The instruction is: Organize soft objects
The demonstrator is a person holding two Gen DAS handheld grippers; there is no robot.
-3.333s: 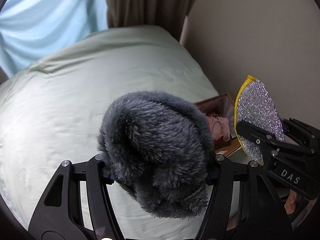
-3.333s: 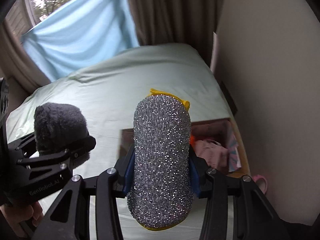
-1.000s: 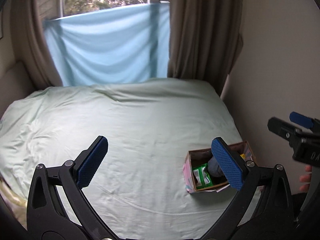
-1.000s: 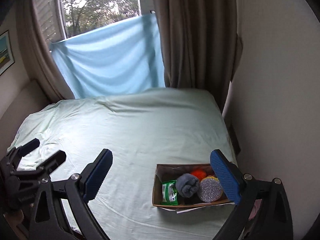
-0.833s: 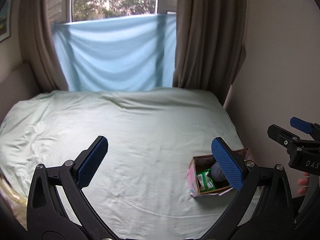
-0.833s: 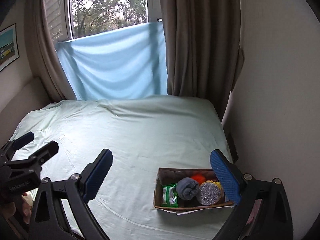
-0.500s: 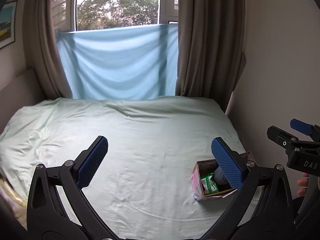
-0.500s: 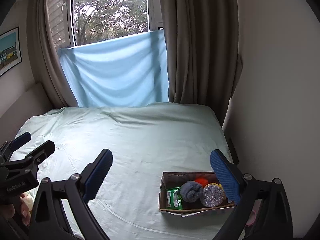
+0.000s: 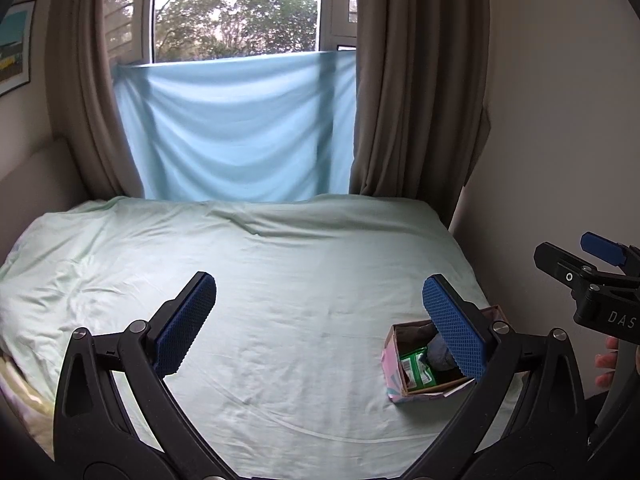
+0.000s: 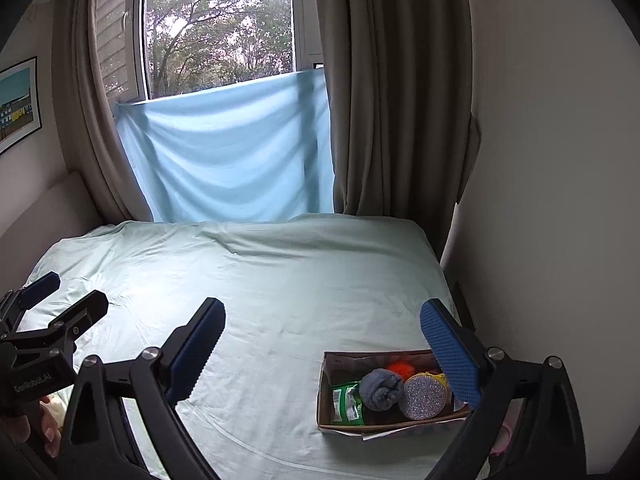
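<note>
A small cardboard box [image 10: 326, 392] stands on the bed near its right edge; it also shows in the left wrist view [image 9: 392, 364]. In it lie a grey fuzzy soft thing [image 10: 380, 390], a silver glitter sponge [image 10: 424, 396], a green packet [image 10: 348, 404] and an orange item [image 10: 400, 369]. My left gripper [image 9: 320, 324] is open and empty, high above the bed and left of the box. My right gripper [image 10: 324, 346] is open and empty, also high, with the box below its right finger.
The pale green bed sheet [image 10: 260, 280] fills the middle. A blue cloth [image 10: 228, 152] hangs over the window between brown curtains [image 10: 380, 100]. A wall [image 10: 540, 200] runs close along the bed's right side. A headboard [image 10: 48, 216] is at the left.
Both grippers let go of the grey fuzzy thing and the glitter sponge, which now lie in the box. Both have since risen and drawn back from the bed.
</note>
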